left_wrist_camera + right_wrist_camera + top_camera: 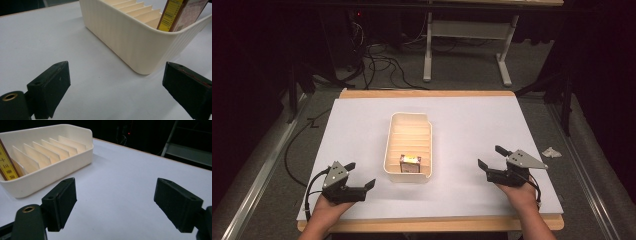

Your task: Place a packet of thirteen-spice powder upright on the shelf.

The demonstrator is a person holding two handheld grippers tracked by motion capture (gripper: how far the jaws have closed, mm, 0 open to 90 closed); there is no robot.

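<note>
A single small box [410,163] with a yellow barcode panel stands on edge in the nearest slot of a cream slotted tray [394,145], leaning slightly against the tray's near wall; the thin dividers seem meant to keep flat packets upright and apart, which would explain why it sits on edge and not flat. From the right gripper view six dividers can be counted behind the box, and every slot they form is bare. There is one tray, set lengthwise at the middle of the white-covered bench [472,120], probably so either hand can reach it. The left gripper [361,175] hovers just beside the tray's near left corner with its jaws spread wide and nothing between them; its own view looks straight at that corner and the box above it. The right gripper [492,156] is held farther off, on the tray's other side, jaws likewise wide apart and empty, angled toward the tray. With two grippers flanking one tray, both look poised to begin. A crumpled scrap of paper [551,152] lies on the floor beyond the bench's right edge.
</note>
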